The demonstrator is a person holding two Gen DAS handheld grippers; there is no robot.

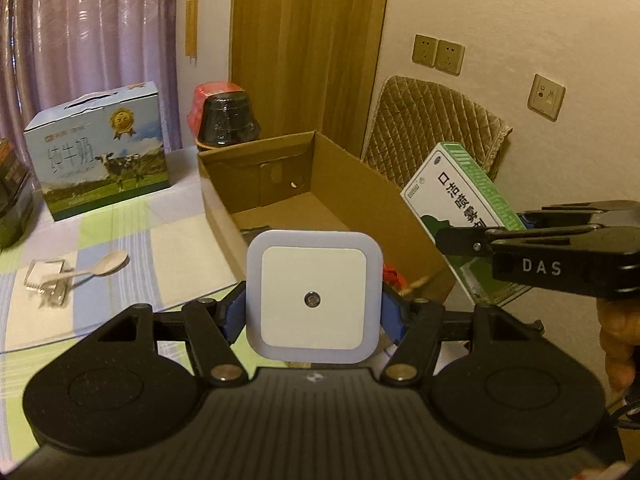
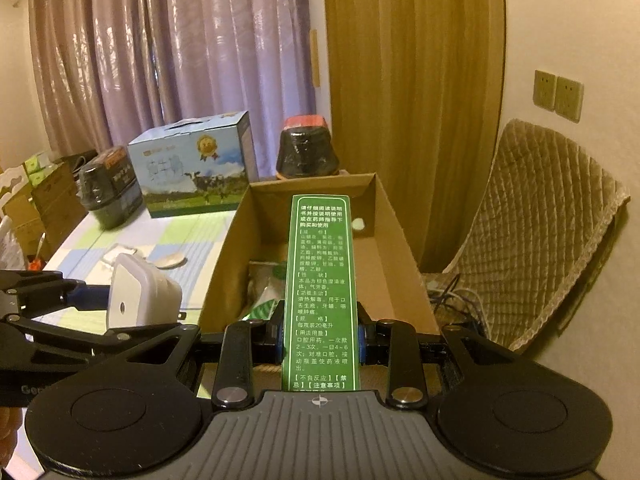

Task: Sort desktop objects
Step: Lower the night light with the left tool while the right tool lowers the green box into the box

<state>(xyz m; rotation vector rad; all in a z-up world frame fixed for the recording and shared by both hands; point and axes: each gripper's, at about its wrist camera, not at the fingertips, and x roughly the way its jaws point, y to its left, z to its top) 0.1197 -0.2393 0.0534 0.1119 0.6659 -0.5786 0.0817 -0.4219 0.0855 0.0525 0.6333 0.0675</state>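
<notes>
Right now my left tool (image 1: 314, 312) clamps a white square night light (image 1: 313, 295), and my right tool (image 2: 320, 338) grips a green medicine box (image 2: 320, 292); I hold both just before the open cardboard box (image 1: 360, 184) on the surface (image 1: 120, 232).

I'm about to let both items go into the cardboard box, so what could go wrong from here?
The left gripper pinches the night light only by its side edges; it might twist loose. The right gripper clamps the long green medicine box near its lower end, so it may tip. The cardboard box is narrow and already holds packets, and the grippers are close enough to bump.
</notes>
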